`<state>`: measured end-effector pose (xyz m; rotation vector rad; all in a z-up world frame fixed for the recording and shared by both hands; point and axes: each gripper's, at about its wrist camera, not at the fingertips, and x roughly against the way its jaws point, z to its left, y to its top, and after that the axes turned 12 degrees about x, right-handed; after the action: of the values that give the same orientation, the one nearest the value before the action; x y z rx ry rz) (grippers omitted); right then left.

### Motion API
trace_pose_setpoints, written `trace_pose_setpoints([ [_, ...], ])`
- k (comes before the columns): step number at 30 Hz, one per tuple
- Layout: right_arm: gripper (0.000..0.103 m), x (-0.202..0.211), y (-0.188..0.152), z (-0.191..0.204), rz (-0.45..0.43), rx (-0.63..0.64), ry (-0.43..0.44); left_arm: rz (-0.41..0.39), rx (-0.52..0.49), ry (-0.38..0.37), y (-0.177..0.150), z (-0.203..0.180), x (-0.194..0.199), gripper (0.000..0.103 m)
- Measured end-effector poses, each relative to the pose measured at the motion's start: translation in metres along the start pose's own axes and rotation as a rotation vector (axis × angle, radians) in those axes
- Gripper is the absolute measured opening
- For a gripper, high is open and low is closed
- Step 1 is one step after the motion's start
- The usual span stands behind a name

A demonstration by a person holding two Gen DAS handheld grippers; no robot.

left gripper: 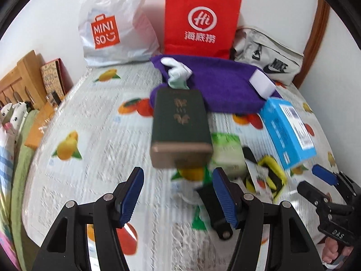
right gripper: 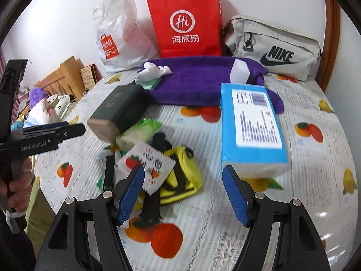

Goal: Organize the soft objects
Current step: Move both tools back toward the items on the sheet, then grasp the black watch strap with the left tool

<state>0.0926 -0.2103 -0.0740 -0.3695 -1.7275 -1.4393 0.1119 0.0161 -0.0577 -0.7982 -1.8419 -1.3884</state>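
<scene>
- The left gripper (left gripper: 178, 194) hangs over the tabletop (left gripper: 94, 122), its blue fingers (left gripper: 132, 195) apart with nothing between them.
- Just beyond the fingers lies a dark green box (left gripper: 180, 126), blurred.
- Behind the box, a white glove (left gripper: 177, 68) rests on a purple towel (left gripper: 225, 85); a white sponge (left gripper: 262, 85) sits on the towel's right end.
- A blue box (left gripper: 286, 131) lies right of the green one, with a green packet (left gripper: 227, 153) and a yellow-and-black pouch (left gripper: 270, 176) between them and nearer.
- A white Miniso bag (left gripper: 115, 22), red bag (left gripper: 200, 20) and grey Nike bag (left gripper: 268, 56) stand along the wall.
- The right gripper (left gripper: 315, 180) enters at the right edge.
</scene>
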Motion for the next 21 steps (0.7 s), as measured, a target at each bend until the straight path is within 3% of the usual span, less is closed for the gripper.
trace_pose_setpoints([
  [7, 0.07, 0.0, -0.022, -0.003, 0.006, -0.025, -0.018, 0.045, -0.015, -0.057, -0.036, -0.008, -0.014, 0.061],
  [12, 0.068, 0.004, -0.035, -0.011, 0.009, -0.053, -0.043, 0.081, -0.031, -0.108, -0.051, -0.017, -0.027, 0.048],
  [14, 0.068, 0.005, -0.037, -0.014, 0.008, -0.06, -0.054, 0.082, -0.038, -0.111, -0.052, -0.019, -0.031, 0.038],
  [21, 0.068, 0.008, -0.043, -0.023, -0.008, -0.09, -0.06, 0.095, -0.041, -0.112, -0.054, -0.022, -0.041, 0.036],
])
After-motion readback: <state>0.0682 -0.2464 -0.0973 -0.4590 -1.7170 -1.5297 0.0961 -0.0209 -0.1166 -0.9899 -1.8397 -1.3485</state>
